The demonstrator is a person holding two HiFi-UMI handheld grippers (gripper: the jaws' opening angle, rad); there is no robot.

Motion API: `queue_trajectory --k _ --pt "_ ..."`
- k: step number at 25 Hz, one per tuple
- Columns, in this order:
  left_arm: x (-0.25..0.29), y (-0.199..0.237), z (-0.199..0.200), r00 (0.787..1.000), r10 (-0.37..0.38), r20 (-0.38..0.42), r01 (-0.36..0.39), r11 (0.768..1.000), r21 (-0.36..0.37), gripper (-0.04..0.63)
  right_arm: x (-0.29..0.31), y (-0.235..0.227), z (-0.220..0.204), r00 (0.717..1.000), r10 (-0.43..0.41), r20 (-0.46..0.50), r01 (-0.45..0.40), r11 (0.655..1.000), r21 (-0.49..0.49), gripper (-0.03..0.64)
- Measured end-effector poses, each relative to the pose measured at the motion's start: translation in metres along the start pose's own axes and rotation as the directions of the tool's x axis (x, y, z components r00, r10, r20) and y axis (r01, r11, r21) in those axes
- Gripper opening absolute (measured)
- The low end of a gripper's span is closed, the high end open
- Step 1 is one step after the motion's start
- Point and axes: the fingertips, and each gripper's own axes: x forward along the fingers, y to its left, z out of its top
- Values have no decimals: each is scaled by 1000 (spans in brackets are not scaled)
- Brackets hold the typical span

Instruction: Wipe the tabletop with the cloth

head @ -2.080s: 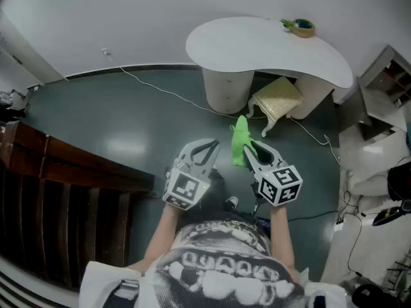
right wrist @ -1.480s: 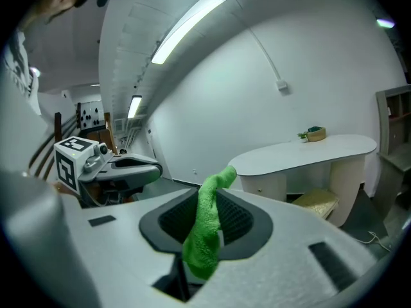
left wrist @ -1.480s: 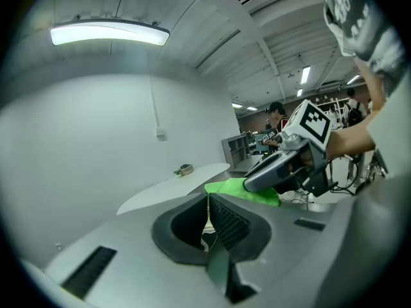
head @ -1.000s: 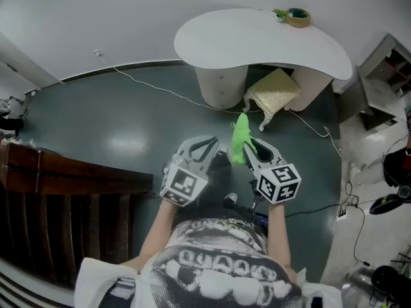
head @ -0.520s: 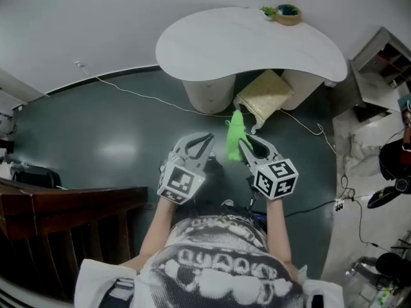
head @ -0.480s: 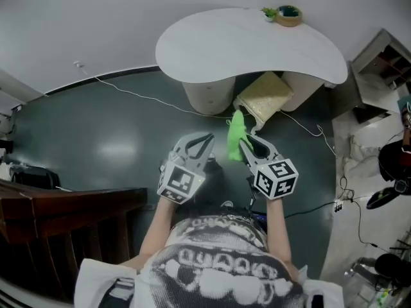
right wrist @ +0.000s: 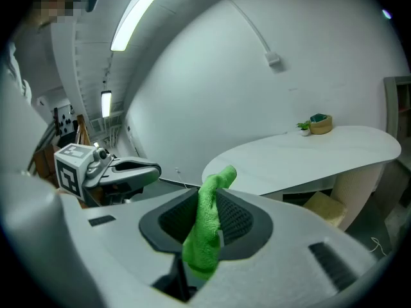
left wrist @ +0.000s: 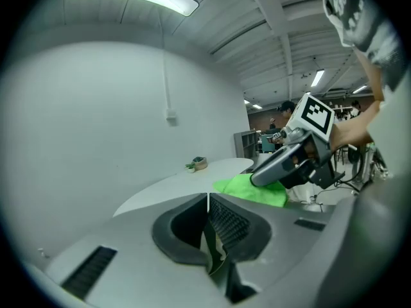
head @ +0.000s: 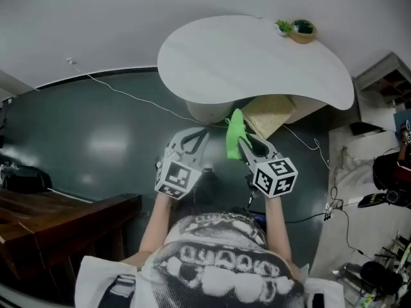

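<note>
Two grippers: left gripper (head: 198, 135) closed, empty; right gripper (head: 242, 144) clamps cloth (head: 234, 130).
Cloth location: held upright, short of tabletop (head: 244, 56), apart.
Handling: likely soft, light, limp; grip a bunched fold.

The head view looks from above the person steeply down, over chest and forearms, onto the left gripper (head: 200, 133), the right gripper (head: 244, 141), the dark floor (head: 96, 140) and the white table (head: 244, 56) just ahead. The left gripper view sits close behind its own jaws and looks along them, low across the table's top, with the right gripper near at its right. The right gripper view sits just behind its jaws too, facing the table's edge and the wall (right wrist: 212, 76), the left gripper at its left. All three views share the table and the small bowl (head: 302, 29) at its far end.
</note>
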Motion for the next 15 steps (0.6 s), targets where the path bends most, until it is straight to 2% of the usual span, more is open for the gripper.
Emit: queue_trajectory --k 9,15 --pt "23 61 -10 1000 -12 2 12 1000 5 8 56 -6 25 1000 -18 2 18 1000 5 84" --pt "38 72 -10 1000 -27 0 27 1000 -12 8 68 -20 28 999 -34 -26 35 999 19 84"
